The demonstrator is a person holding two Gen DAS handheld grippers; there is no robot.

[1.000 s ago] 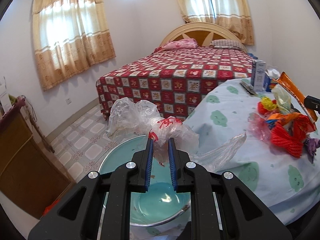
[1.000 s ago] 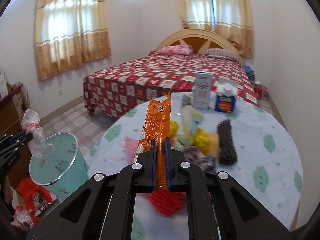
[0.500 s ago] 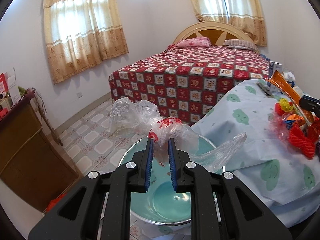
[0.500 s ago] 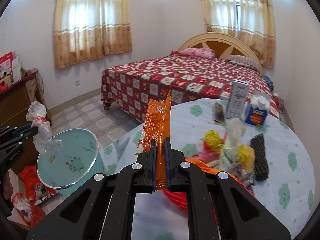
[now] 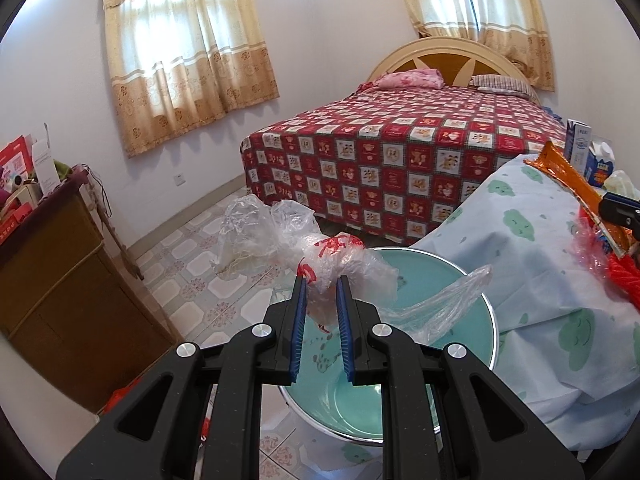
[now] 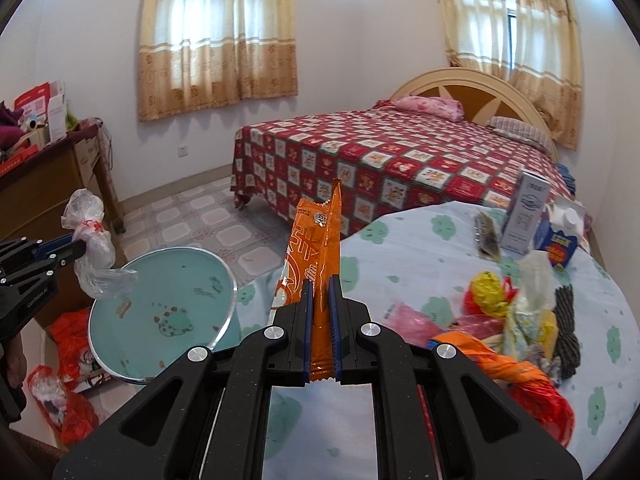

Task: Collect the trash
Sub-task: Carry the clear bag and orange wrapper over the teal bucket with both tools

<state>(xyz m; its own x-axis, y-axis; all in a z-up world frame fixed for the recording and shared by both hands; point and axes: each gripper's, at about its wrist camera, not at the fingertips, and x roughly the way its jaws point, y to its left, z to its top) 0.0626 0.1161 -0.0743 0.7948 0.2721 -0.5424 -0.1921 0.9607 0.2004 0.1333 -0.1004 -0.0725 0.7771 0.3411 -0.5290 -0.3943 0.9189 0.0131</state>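
My left gripper [image 5: 321, 282] is shut on a crumpled clear plastic bag [image 5: 276, 236] with red print and holds it above the open teal trash bin [image 5: 432, 276]. In the right wrist view the bag [image 6: 90, 240] hangs over the bin [image 6: 160, 312] at the left. My right gripper [image 6: 321, 286] is shut on an orange snack wrapper [image 6: 316, 248], held upright over the table's left edge; the wrapper also shows in the left wrist view [image 5: 572, 184]. More trash [image 6: 516, 320] lies in a pile on the round table [image 6: 400, 248].
A milk carton [image 6: 524, 216] and a small blue carton [image 6: 560, 236] stand at the table's far side. A bed [image 6: 380, 160] is behind. A wooden cabinet [image 5: 52, 280] stands left of the bin. Red bags [image 6: 68, 360] lie on the floor.
Both grippers have swung left, toward the bin. The bin sits larger and more central in the right wrist view. Both still hold their items.
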